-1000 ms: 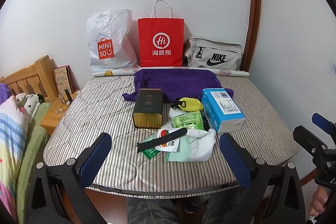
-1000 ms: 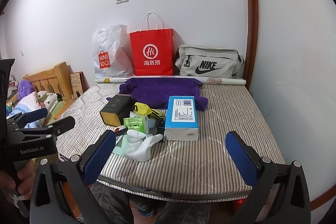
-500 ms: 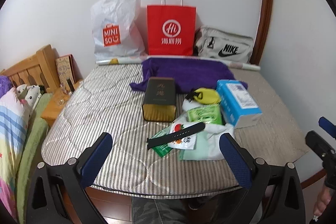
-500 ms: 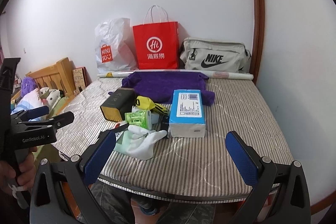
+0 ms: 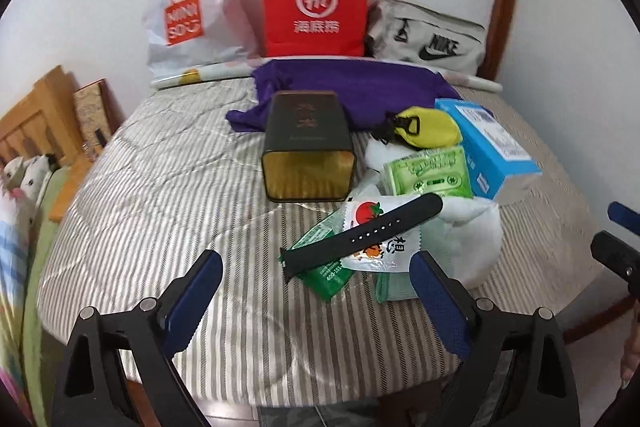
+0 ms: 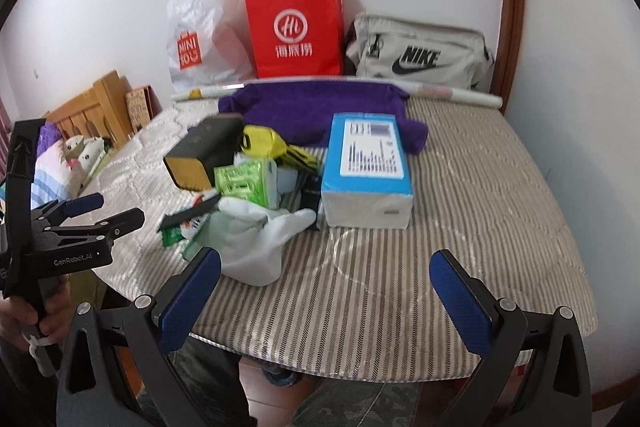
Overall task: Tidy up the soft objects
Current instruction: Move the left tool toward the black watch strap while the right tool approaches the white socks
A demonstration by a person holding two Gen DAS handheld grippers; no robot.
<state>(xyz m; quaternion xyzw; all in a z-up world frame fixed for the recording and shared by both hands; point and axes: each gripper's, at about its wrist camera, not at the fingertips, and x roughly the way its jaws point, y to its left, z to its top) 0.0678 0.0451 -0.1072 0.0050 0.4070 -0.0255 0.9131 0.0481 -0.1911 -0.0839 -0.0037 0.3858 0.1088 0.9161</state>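
A pile lies on the striped mattress (image 5: 168,227): a white sock (image 5: 472,239), a yellow pouch (image 5: 430,127), a green tissue pack (image 5: 424,175), a black watch strap (image 5: 360,233) over sauce sachets (image 5: 372,227), a dark tin (image 5: 306,143) and a blue box (image 5: 488,143). A purple towel (image 5: 352,87) lies behind them. My left gripper (image 5: 316,295) is open and empty just in front of the strap. My right gripper (image 6: 324,291) is open and empty in front of the sock (image 6: 256,239) and the blue box (image 6: 366,163).
A white Miniso bag (image 5: 188,7), a red paper bag (image 5: 314,3) and a grey Nike bag (image 5: 428,39) stand against the back wall. A wooden bed frame (image 5: 32,119) with bedding is at the left. The mattress edge is close below both grippers.
Both grippers have moved forward toward the pile, which now looks larger in both views. Both stay open and empty.
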